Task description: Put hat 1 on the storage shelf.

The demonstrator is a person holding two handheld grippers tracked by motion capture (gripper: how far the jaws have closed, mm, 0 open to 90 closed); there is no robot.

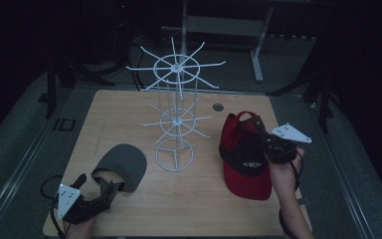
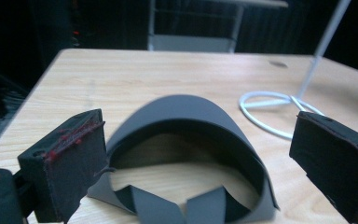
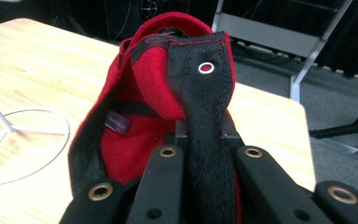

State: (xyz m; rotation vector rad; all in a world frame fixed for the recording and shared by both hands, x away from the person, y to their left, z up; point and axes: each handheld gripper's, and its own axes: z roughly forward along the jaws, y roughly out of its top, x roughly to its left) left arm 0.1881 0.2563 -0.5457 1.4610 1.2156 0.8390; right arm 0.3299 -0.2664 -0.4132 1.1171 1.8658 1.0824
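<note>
Right tool clenched on the red cap; left tool released around grey visor.

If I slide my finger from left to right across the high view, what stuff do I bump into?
Left tongs → grey visor → white wire rack → red and black cap → right tongs, pinching the cap.
</note>
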